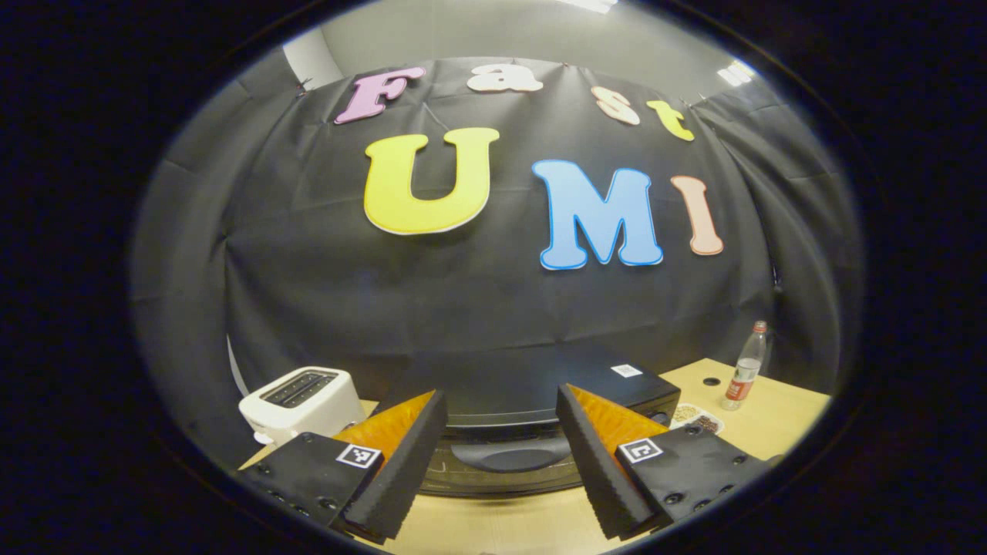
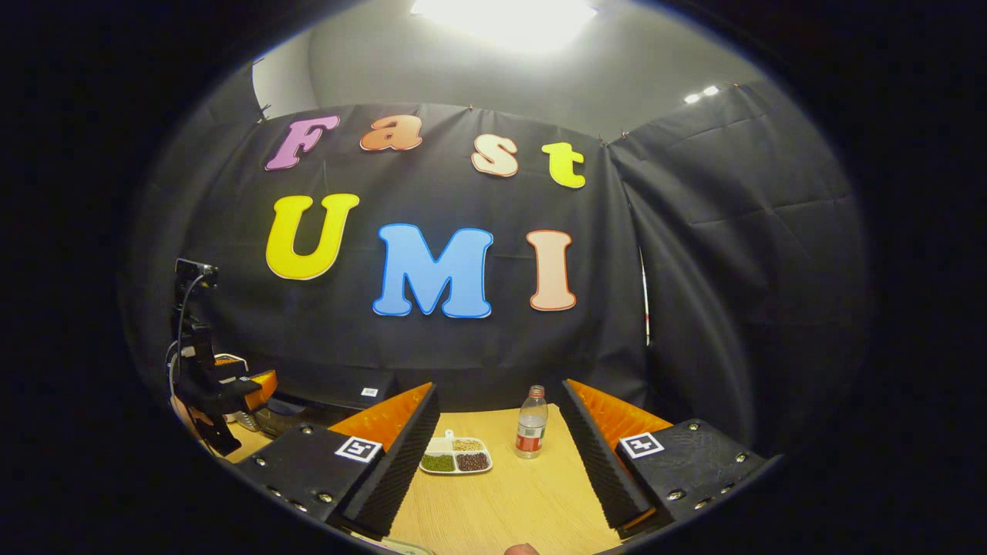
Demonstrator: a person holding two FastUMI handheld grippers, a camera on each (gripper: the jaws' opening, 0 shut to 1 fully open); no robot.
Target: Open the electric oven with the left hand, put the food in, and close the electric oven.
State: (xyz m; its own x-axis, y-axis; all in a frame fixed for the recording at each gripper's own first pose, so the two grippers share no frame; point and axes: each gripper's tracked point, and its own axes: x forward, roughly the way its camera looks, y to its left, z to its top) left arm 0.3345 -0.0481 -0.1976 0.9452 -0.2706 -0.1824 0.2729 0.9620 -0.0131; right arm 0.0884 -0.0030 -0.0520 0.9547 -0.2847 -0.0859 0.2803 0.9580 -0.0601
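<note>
My left gripper (image 1: 501, 451) is spread wide, facing the black electric oven (image 1: 532, 420) on the bench (image 1: 509, 524), door shut (white toaster (image 1: 301, 401) beside it). Right gripper (image 2: 497, 447) also spread, food tray (image 2: 456, 455) and bottle (image 2: 530, 424) ahead.

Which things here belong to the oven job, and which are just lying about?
Job: electric oven, closed; divided food tray; left gripper, fingers apart before the oven; right gripper, fingers apart.
Lying about: toaster; bottle.
</note>
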